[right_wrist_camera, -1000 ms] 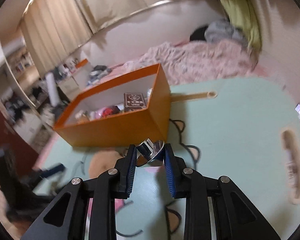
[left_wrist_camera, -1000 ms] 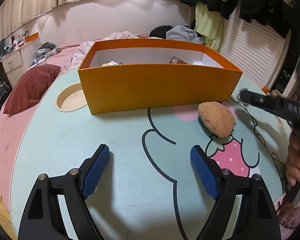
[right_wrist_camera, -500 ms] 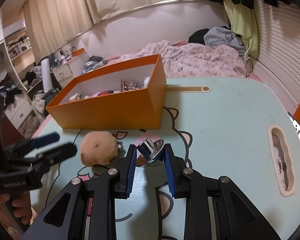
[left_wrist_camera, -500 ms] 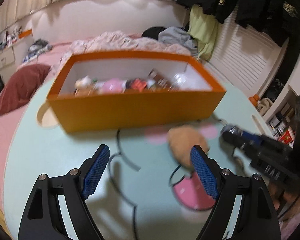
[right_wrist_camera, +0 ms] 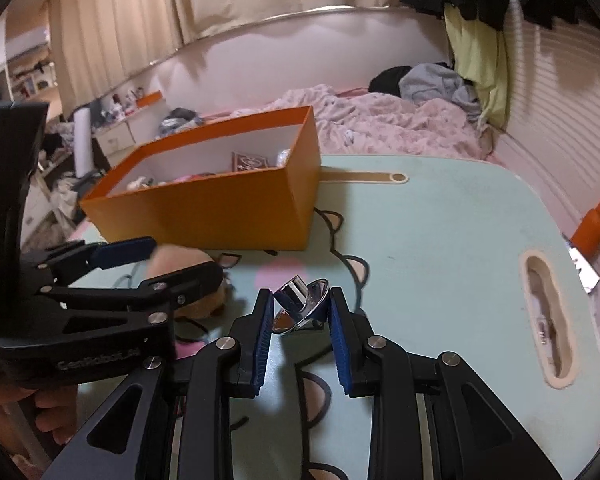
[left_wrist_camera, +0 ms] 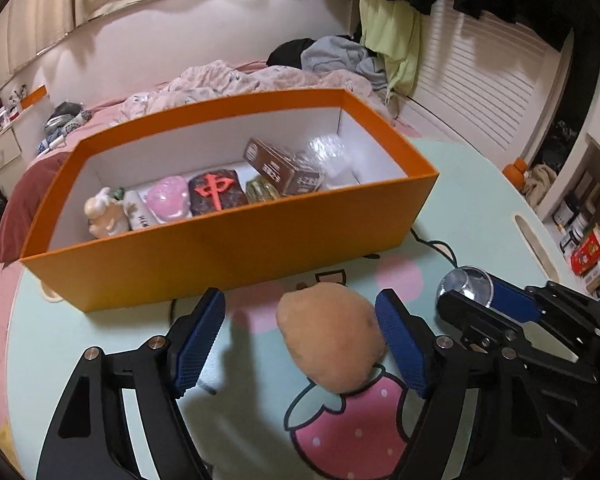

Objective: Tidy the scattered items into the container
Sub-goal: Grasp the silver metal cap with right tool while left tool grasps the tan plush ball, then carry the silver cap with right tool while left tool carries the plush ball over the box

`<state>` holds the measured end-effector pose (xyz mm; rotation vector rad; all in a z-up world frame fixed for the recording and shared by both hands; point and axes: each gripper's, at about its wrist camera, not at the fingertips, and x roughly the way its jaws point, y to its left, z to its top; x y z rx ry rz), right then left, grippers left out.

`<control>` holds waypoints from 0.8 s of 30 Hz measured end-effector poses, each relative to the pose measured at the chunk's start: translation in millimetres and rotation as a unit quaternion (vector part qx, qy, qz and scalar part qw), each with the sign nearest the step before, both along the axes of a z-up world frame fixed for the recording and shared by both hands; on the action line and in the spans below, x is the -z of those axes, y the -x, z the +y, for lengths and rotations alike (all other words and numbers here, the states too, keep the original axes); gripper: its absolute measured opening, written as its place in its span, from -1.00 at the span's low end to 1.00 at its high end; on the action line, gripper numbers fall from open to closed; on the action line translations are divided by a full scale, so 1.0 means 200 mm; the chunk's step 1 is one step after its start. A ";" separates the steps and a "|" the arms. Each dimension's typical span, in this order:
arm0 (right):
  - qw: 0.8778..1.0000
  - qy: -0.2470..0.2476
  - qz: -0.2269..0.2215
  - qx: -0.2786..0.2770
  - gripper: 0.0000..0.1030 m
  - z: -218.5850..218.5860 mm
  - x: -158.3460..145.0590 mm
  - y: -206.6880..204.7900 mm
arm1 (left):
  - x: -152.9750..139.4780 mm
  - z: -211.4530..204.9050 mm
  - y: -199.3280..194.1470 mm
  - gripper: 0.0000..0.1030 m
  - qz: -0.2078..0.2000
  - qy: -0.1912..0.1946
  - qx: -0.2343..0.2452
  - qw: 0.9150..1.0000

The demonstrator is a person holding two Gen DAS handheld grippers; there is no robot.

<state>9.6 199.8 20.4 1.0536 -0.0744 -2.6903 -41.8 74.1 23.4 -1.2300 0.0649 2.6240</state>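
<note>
An orange box (left_wrist_camera: pixel 228 256) stands on the mint table and holds several small items, among them a brown carton (left_wrist_camera: pixel 280 166) and a tile with a red character (left_wrist_camera: pixel 216 196). A tan plush toy (left_wrist_camera: pixel 332 340) lies on the table in front of the box. My left gripper (left_wrist_camera: pixel 300 336) is open, its blue pads on either side of the plush, not pressing it. My right gripper (right_wrist_camera: pixel 300 312) is shut on a shiny metal cup-shaped piece (right_wrist_camera: pixel 300 308), held above the table right of the plush. The box also shows in the right wrist view (right_wrist_camera: pixel 220 204).
The table (right_wrist_camera: pixel 440 240) has a cartoon print and slot cut-outs (right_wrist_camera: pixel 548 312) near its right edge. A bed with pink bedding and clothes (left_wrist_camera: pixel 228 80) lies behind the box. An orange bottle (right_wrist_camera: pixel 592 228) stands beyond the table's right edge.
My left gripper has moved forward and right until its open jaws straddle the plush toy. My right gripper still holds the metal piece, now close beside the left one.
</note>
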 end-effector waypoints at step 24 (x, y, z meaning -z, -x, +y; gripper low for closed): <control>0.999 0.005 0.018 -0.031 -0.49 -0.03 -0.02 -0.02 | -0.19 -0.26 -0.25 -0.14 0.112 -0.005 -0.028 0.993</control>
